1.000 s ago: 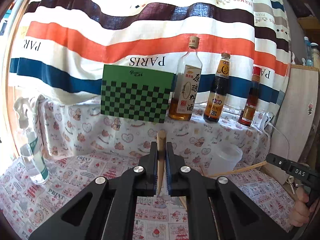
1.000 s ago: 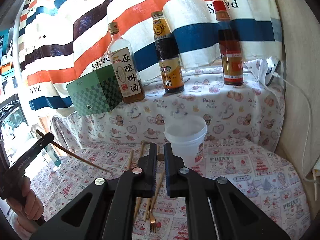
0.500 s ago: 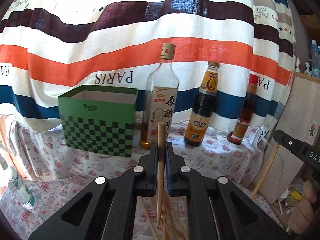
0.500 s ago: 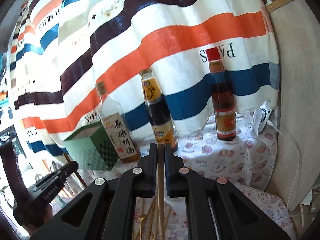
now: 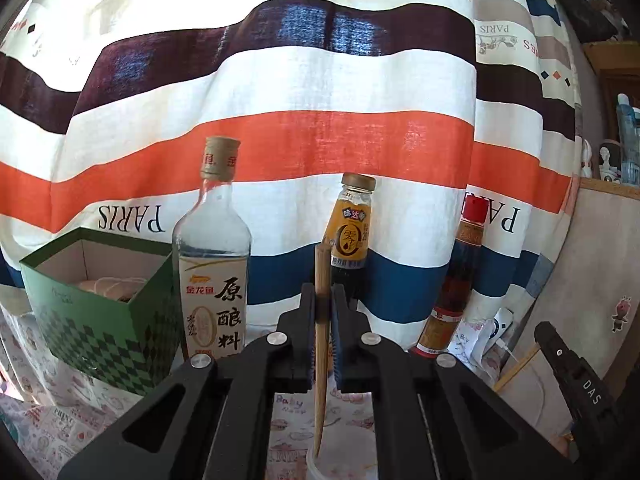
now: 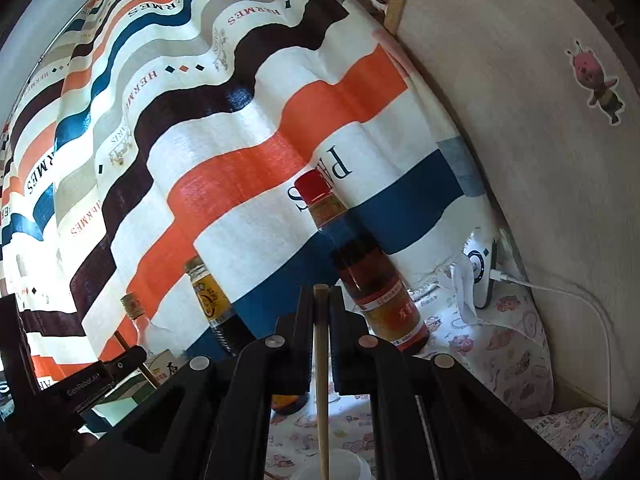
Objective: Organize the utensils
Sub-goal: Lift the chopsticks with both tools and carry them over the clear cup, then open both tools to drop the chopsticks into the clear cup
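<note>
My left gripper [image 5: 322, 300] is shut on a wooden chopstick [image 5: 320, 344] that stands upright; its lower tip hangs just over the rim of a white cup [image 5: 316, 466] at the bottom edge. My right gripper [image 6: 321, 300] is shut on a second wooden chopstick [image 6: 321, 380], also upright, its lower end over the white cup [image 6: 344, 462]. The right gripper [image 5: 576, 380] shows at the lower right of the left wrist view with its chopstick [image 5: 518, 366]. The left gripper [image 6: 92, 384] shows at the lower left of the right wrist view.
A green checkered box [image 5: 100, 312] stands at the left. A cooking wine bottle [image 5: 214, 264], a soy sauce bottle [image 5: 350, 236] and a red-capped bottle [image 5: 456, 284] line the striped curtain. A white charger with cable [image 6: 486, 276] sits by the right wall.
Both grippers have risen and tilted upward with their chopsticks. The table and loose utensils have dropped out of view; the white cup now sits right under both chopstick tips.
</note>
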